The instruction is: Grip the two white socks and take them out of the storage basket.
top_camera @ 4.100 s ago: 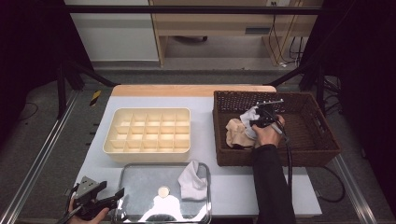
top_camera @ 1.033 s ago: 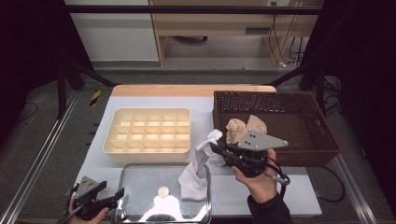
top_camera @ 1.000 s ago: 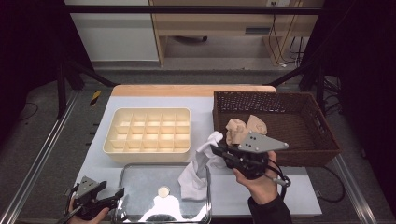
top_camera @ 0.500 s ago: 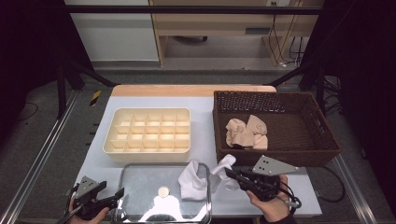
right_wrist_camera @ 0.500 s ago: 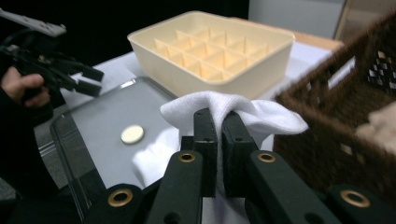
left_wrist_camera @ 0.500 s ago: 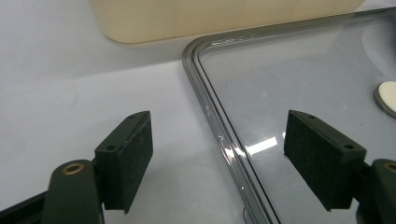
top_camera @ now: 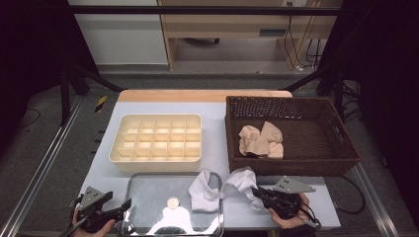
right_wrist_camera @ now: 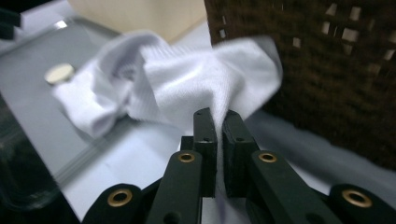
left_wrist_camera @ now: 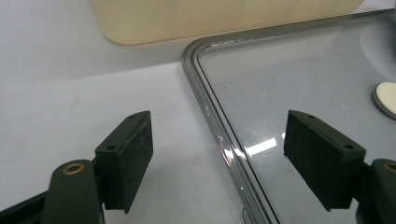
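The white sock (top_camera: 240, 182) is pinched at one end between the fingers (right_wrist_camera: 205, 140) of the right gripper (top_camera: 259, 193), which are closed almost fully on the fabric, with only the thin cloth between them. From that pinch the sock spreads away from the gripper toward the clear tray (top_camera: 148, 197), its far end draped toward the tray's right rim. It meets a second white sock (top_camera: 203, 190) there, which lies bunched across that same rim, partly inside the tray and partly on the counter (top_camera: 217, 133). In the right gripper view the held sock is blurred, and the two socks run together so that I cannot tell exactly where one ends and the other begins.

The wicker basket (top_camera: 341, 148) stands just behind the right gripper, with a small heap of beige socks (top_camera: 260, 139) on its floor. The cream divided organiser (top_camera: 157, 138) sits just behind the tray. Inside the tray, a small round disc (top_camera: 173, 202) lies near the middle.

The left gripper (top_camera: 111, 215) is at the tray's near left corner, its fingers (left_wrist_camera: 128, 158) wide apart with nothing between them, one over the counter and one over the tray's rim.
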Demonstrator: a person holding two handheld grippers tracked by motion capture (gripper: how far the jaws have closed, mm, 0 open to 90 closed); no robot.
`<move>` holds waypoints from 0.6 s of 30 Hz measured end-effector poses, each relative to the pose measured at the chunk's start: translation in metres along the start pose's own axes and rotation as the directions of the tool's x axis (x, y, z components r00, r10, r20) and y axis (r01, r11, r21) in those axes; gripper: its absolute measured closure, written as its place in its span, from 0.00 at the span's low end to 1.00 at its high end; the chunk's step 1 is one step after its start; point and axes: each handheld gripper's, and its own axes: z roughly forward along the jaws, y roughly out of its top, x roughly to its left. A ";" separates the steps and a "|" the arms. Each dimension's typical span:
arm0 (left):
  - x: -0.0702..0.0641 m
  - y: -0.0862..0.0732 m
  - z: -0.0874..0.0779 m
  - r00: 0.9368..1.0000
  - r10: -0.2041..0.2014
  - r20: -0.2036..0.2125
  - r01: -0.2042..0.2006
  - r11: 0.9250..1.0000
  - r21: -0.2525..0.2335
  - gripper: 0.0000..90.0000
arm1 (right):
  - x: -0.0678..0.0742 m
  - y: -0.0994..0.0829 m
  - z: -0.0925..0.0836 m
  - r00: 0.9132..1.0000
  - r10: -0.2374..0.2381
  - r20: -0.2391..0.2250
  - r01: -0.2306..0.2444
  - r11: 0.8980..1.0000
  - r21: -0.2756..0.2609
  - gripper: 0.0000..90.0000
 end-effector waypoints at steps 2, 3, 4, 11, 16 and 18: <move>0.000 0.000 0.000 1.000 0.001 0.000 -0.001 1.000 0.001 0.26 | -0.003 -0.006 0.008 1.000 0.005 0.006 -0.006 0.999 0.036 0.96; 0.000 0.000 0.000 1.000 -0.001 0.000 0.001 1.000 -0.001 0.26 | -0.004 -0.008 0.013 1.000 0.010 0.013 -0.010 0.999 0.052 0.96; 0.000 0.000 0.000 1.000 -0.002 0.000 0.002 1.000 -0.001 0.26 | -0.006 -0.011 0.017 1.000 0.015 0.023 -0.017 0.997 0.078 0.95; 0.000 0.000 0.000 1.000 -0.002 0.001 0.002 1.000 -0.001 0.26 | -0.007 -0.014 0.025 0.999 -0.008 0.039 0.003 0.993 0.117 0.89; 0.000 0.000 0.000 1.000 -0.005 0.004 0.005 1.000 -0.002 0.26 | -0.005 -0.008 0.020 0.999 -0.016 0.036 0.014 0.998 0.064 0.77; 0.000 0.000 0.001 1.000 -0.008 0.005 0.008 1.000 -0.001 0.26 | -0.004 -0.005 0.017 0.999 -0.019 0.042 0.017 0.999 0.042 0.76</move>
